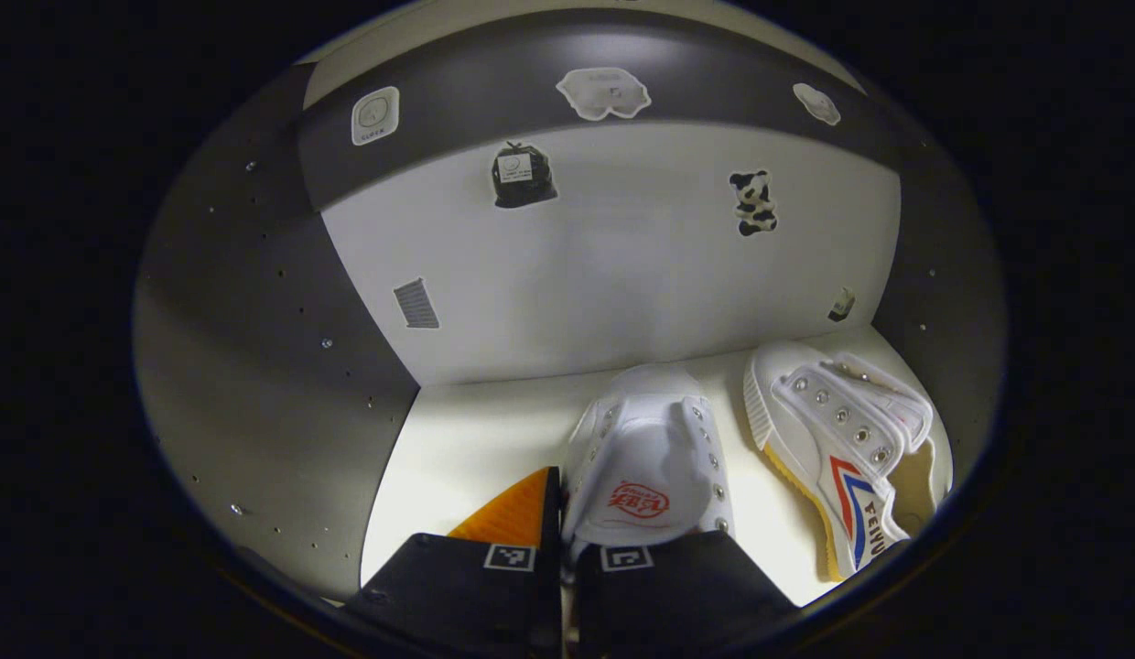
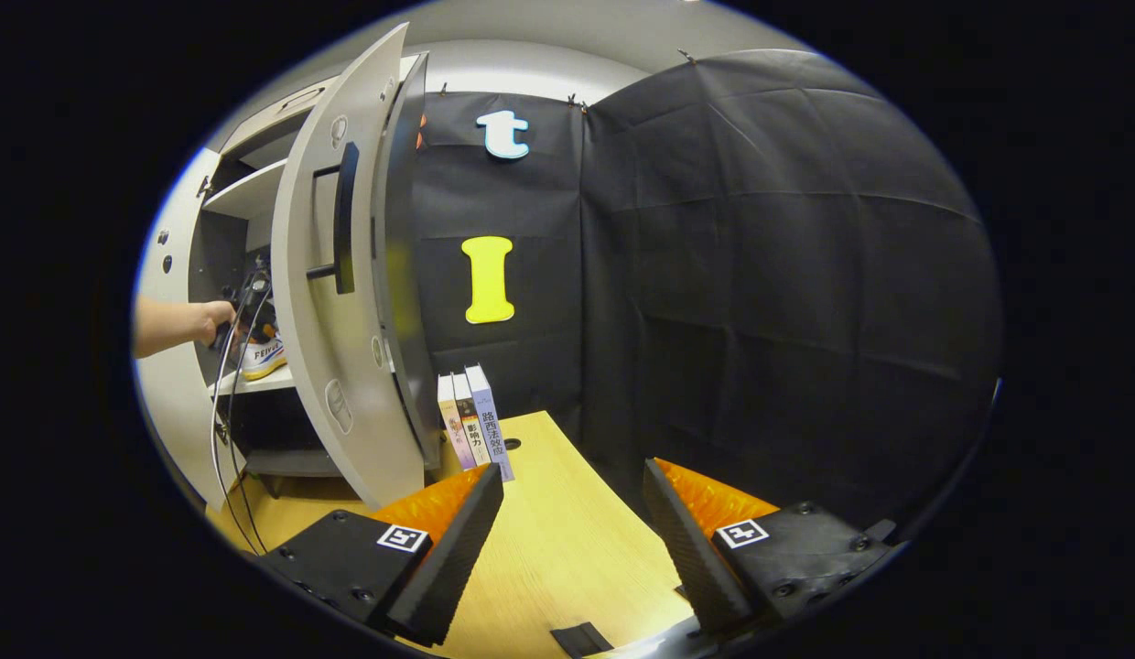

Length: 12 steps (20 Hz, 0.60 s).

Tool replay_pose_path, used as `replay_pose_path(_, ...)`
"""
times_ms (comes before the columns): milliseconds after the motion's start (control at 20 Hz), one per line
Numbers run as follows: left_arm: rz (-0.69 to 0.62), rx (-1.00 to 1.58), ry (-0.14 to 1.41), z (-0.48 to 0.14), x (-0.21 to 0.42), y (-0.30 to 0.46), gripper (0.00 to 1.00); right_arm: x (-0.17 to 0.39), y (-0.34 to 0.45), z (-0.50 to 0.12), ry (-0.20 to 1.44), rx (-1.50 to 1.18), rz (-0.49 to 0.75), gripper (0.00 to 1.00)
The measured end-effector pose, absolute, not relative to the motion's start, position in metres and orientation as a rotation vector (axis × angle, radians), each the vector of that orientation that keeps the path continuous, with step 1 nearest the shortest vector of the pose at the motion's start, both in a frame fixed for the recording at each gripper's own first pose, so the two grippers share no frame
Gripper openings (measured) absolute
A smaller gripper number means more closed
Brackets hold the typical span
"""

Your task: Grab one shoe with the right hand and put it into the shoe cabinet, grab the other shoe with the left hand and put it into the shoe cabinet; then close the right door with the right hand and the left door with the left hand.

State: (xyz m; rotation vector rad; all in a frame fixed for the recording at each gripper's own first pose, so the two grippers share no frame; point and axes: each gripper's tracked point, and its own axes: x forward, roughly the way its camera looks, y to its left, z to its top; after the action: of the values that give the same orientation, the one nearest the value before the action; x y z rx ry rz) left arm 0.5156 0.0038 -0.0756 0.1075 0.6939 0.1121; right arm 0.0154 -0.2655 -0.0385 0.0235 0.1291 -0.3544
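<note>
While the left gripper (image 1: 567, 558) sits inside the cabinet (image 1: 256, 366), its fingers are pinched nearly together on the heel end of a white shoe (image 1: 650, 467) resting on the pale shelf (image 1: 467, 439). Toe points toward the back wall. Second shoe (image 1: 851, 448) lies on its side just to the right on the same shelf, near the first, sole edge facing it. Stickers (image 1: 604, 91) dot the back wall and the upper rail.

Right gripper (image 2: 572, 513): jaws spread wide, nothing between them, hovering over a wood table (image 2: 567, 549). Three books (image 2: 476, 421) stand upright at the table's far edge, just beside the cabinet's open right door (image 2: 339, 302). Door has a dark bar handle (image 2: 345, 215). Past the door, a hand (image 2: 206, 320) reaches into the cabinet; a shoe shows on the shelf there. Cables (image 2: 224, 412) hang down from the hand.
</note>
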Motion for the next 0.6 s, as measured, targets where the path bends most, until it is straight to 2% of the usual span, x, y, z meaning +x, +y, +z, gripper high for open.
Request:
replay_pose_path(100, 0.104, 0.111, 0.676, -0.066, 0.509, 0.003, 0.16, 0.019, -0.266, -0.035, 0.115, 0.043, -0.35, 0.99)
replay_pose_path(150, 0.1, 0.117, 0.658, -0.059, 0.503, 0.003, 0.28, 0.021, -0.265, -0.034, 0.112, 0.054, -0.345, 0.98)
replay_pose_path(200, 0.097, 0.121, 0.638, -0.053, 0.495, 0.004, 0.34, 0.024, -0.264, -0.032, 0.108, 0.064, -0.338, 0.98)
replay_pose_path(250, 0.093, 0.111, 0.606, -0.044, 0.484, 0.003, 0.34, 0.026, -0.262, -0.029, 0.103, 0.07, -0.327, 0.97)
replay_pose_path(300, 0.092, 0.102, 0.57, -0.037, 0.472, 0.002, 0.45, 0.027, -0.259, -0.024, 0.092, 0.069, -0.314, 0.97)
replay_pose_path(350, 0.095, 0.109, 0.535, -0.029, 0.456, 0.002, 0.49, 0.029, -0.257, -0.019, 0.084, 0.06, -0.303, 0.98)
replay_pose_path(400, 0.09, 0.13, 0.493, -0.02, 0.441, 0.001, 0.62, 0.031, -0.255, -0.016, 0.079, 0.052, -0.289, 0.98)
replay_pose_path(450, 0.09, 0.15, 0.447, -0.008, 0.425, -0.001, 0.67, 0.031, -0.251, -0.014, 0.079, 0.048, -0.271, 0.97)
replay_pose_path(500, 0.086, 0.155, 0.404, 0.002, 0.409, -0.005, 0.78, 0.033, -0.248, -0.012, 0.079, 0.049, -0.252, 0.97)
replay_pose_path(600, 0.068, 0.143, 0.337, 0.019, 0.37, -0.02, 0.88, 0.037, -0.243, -0.008, 0.081, 0.051, -0.22, 0.97)
